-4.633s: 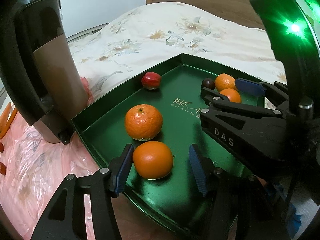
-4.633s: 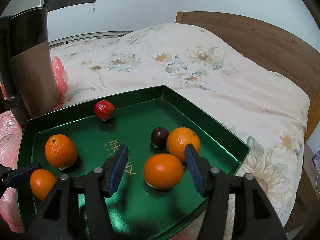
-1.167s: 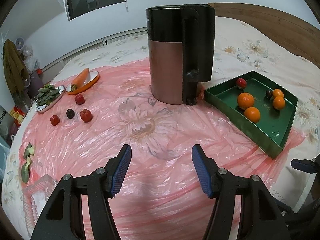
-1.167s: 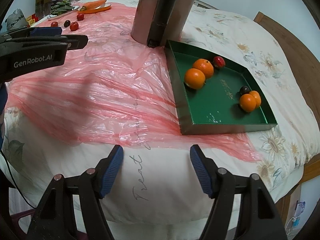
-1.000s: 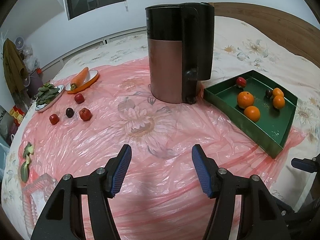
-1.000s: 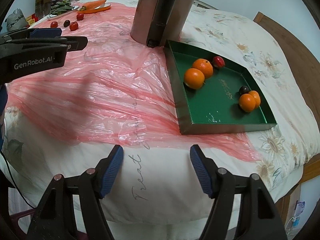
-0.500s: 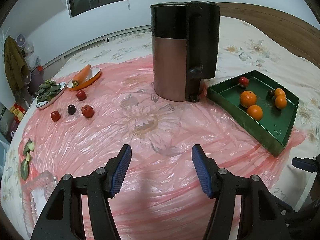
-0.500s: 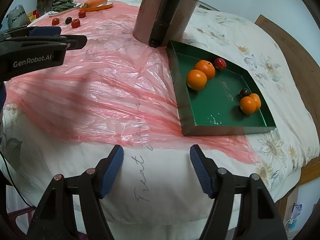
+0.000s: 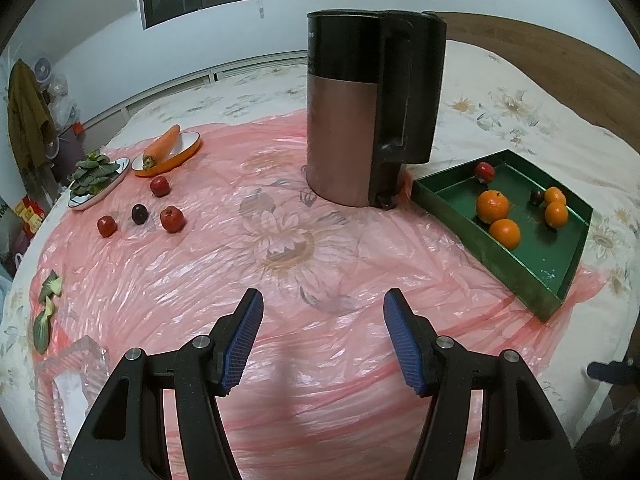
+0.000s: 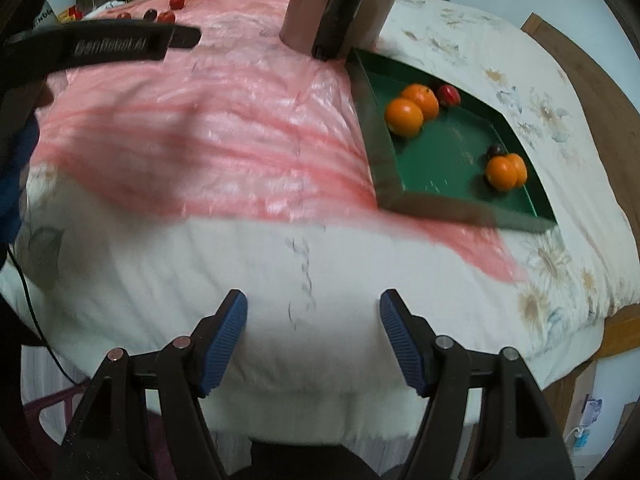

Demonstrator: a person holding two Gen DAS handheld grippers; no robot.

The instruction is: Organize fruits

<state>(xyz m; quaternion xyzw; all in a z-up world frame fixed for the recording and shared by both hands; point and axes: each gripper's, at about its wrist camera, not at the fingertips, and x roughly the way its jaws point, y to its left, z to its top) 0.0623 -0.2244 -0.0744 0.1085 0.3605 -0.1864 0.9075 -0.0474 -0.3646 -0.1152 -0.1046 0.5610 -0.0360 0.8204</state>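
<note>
A green tray [image 9: 516, 276] at the right holds several oranges [image 9: 492, 206], a red fruit [image 9: 484, 171] and a dark plum [image 9: 536, 197]. It also shows in the right wrist view [image 10: 448, 204]. Three small red fruits [image 9: 172, 219] and a dark plum [image 9: 139, 213] lie on the pink plastic sheet [image 9: 280, 264] at the far left. My left gripper [image 9: 323, 338] is open and empty, low over the sheet. My right gripper [image 10: 313, 330] is open and empty, off the bed's front edge.
A tall black and copper kettle [image 9: 370, 108] stands between the loose fruit and the tray. A carrot on an orange dish [image 9: 168, 148] and a plate of greens [image 9: 96, 176] sit far left. A clear container [image 9: 68, 384] lies near left. The left gripper's arm [image 10: 100, 46] crosses the right view.
Both grippers left the oranges in the tray and pulled far back. In the last half second the right gripper dropped lower past the bed edge; the left barely moved.
</note>
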